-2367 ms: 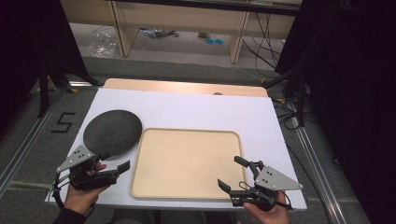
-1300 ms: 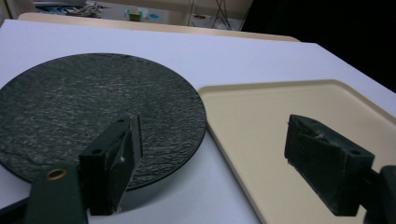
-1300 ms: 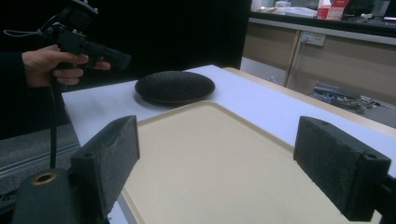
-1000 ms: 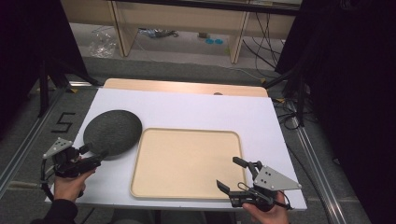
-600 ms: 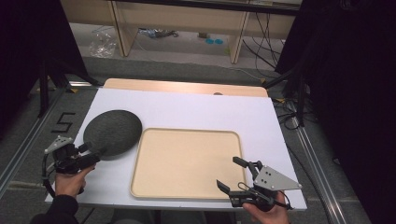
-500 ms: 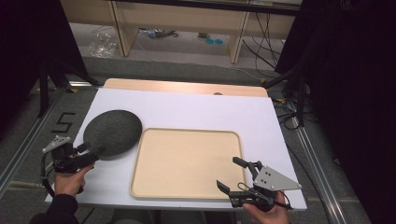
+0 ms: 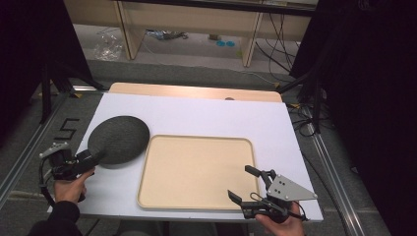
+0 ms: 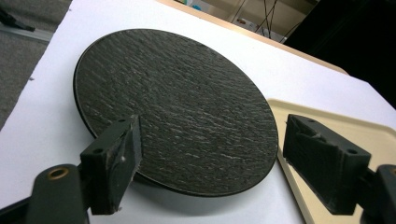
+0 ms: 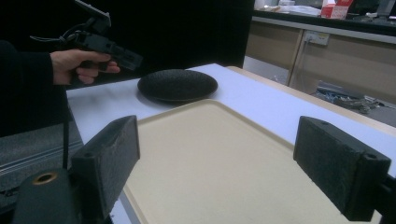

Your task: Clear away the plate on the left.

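A dark, rough-surfaced round plate (image 7: 118, 140) (image 8: 173, 107) (image 9: 177, 85) lies on the white table left of a large beige tray (image 7: 196, 169) (image 8: 317, 116) (image 9: 219, 154); its right rim reaches the tray's left edge. My left gripper (image 7: 94, 158) (image 8: 215, 149) is open at the plate's near-left rim, its jaws spread wide with the rim between them and nothing gripped. My right gripper (image 7: 243, 184) (image 9: 217, 158) hovers open at the tray's front right corner, empty. In the right gripper view the other hand holds the left gripper (image 9: 112, 49) just beside the plate.
The white sheet (image 7: 206, 115) covers the table, with a wooden strip (image 7: 196, 92) along its far edge. Metal rails run along both sides on the floor. Wooden shelving legs and cables (image 7: 275, 44) stand beyond the table.
My left gripper has moved from the table's front, near the tray's left corner, out to the left and now points at the plate's near-left rim. The right gripper has stayed put.
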{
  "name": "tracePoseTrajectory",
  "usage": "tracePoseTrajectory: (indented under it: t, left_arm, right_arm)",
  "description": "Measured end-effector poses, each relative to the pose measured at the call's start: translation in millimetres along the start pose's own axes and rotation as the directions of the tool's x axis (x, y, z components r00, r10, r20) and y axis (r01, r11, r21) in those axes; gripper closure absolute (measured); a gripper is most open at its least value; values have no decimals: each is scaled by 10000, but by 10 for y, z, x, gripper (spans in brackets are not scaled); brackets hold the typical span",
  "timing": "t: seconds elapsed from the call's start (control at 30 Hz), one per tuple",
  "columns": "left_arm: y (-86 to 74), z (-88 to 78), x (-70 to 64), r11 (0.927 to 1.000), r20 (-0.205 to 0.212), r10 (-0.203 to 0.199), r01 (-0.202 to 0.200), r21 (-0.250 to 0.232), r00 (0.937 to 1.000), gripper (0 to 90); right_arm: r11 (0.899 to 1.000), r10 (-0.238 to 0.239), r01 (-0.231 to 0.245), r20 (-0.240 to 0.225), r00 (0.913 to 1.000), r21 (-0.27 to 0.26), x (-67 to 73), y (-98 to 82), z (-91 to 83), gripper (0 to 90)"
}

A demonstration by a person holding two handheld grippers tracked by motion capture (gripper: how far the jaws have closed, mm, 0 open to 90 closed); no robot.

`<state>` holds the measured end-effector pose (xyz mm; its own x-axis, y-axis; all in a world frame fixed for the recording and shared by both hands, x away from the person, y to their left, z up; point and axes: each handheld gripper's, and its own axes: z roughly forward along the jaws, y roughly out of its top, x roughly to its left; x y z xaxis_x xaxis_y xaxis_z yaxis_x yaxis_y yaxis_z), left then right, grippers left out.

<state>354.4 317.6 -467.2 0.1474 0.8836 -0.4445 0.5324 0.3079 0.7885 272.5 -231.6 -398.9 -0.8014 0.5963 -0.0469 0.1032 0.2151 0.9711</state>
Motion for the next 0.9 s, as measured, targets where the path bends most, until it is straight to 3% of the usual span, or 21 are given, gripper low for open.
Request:
tracePoseTrajectory:
  t: [0.33,0.9]
  left_arm:
    - [4,21,130,9971,-167,-764,763,-42,9969,202]
    - [17,73,272,9919,-385,-1257,1263,138,9913,208]
  right_arm:
    - [10000,-20,20,-32,10000,2,2,1,2,156]
    - [10000,-42,41,-48,10000,-23,1,4,6,157]
